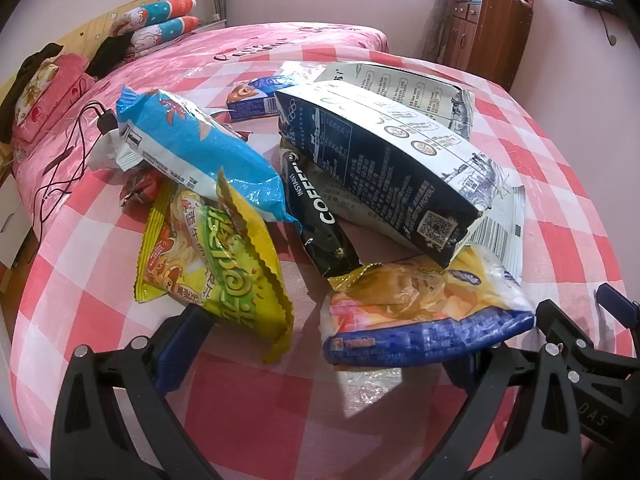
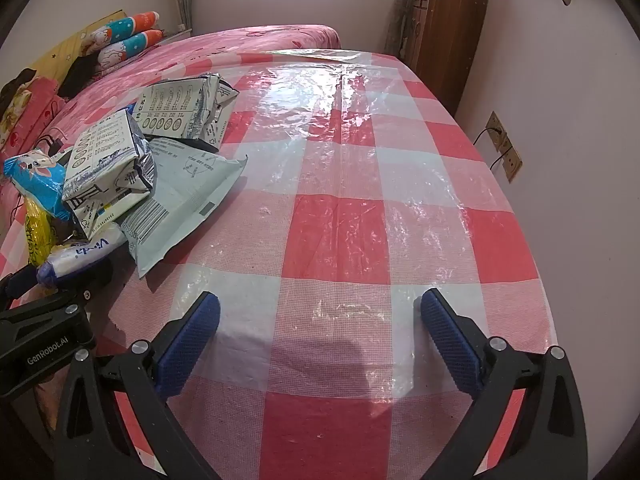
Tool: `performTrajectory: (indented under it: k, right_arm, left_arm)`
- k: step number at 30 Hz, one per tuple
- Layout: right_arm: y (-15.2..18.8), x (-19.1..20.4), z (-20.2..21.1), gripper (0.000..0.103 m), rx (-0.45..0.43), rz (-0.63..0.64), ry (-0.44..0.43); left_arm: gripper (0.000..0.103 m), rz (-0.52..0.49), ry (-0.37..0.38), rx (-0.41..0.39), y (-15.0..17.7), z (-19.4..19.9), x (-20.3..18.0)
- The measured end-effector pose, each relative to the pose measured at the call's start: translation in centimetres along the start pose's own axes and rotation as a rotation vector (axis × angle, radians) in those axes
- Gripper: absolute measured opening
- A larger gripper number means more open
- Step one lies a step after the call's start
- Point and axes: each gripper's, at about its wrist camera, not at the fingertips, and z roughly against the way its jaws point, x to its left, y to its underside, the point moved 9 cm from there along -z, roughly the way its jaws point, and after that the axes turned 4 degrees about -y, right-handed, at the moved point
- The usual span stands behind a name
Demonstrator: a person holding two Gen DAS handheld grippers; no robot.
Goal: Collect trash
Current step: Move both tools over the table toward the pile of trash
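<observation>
Two hand-held grippers stand released, jaws spread wide and grasping nothing. The left hand-held gripper points down at the trash heap, I think to choose a first piece: the yellow-and-blue snack bag lies at the lower middle of its view, partly between its fingers but not pressed, and the yellow-green noodle packet rests just beside the left finger. The right hand-held gripper hovers over a bare part of the desk, well apart from the heap at the left of its frame.

Farther up, the black coffee sachet is pinned under the dark blue milk carton, so it cannot come out first. The light blue wrapper leans on the noodle packet. A grey mailer bag lies under the cartons. Behind the desk is the pink bed, and a wooden cabinet at the upper right.
</observation>
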Motion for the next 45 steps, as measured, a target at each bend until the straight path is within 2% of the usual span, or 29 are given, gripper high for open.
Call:
performTrajectory:
  k: [20, 26, 30, 33, 37, 45]
  right_arm:
    - [0.0, 0.0, 0.0, 0.099, 0.002, 0.001, -0.003]
    - [0.5, 0.5, 0.0, 0.099, 0.003, 0.028, -0.027]
    - [0.7, 0.4, 0.8, 0.099, -0.011, 0.01, -0.085]
    - [1.0, 0.2, 1.5, 0.099, -0.033, -0.023, -0.124]
    - [1.4, -0.2, 2.3, 0.099, -0.054, -0.05, -0.134]
    - [0.6, -0.4, 7.3, 0.099, -0.19, -0.088, -0.175]
  left_arm:
    - [0.099, 0.006, -0.007, 0.0, 0.2, 0.1, 0.0]
    - [0.099, -0.026, 0.012, -0.001, 1.6, 1.3, -0.9]
    - [0.099, -0.035, 0.025, -0.003, 2.3, 2.2, -0.6]
    - [0.099, -0.057, 0.031, -0.024, 2.5, 3.0, -0.7]
    - [0.099, -0.08, 0.018, -0.066, 2.7, 4.6, -0.2]
    - [0.099, -0.116, 0.042, -0.136, 2.9, 8.3, 0.6]
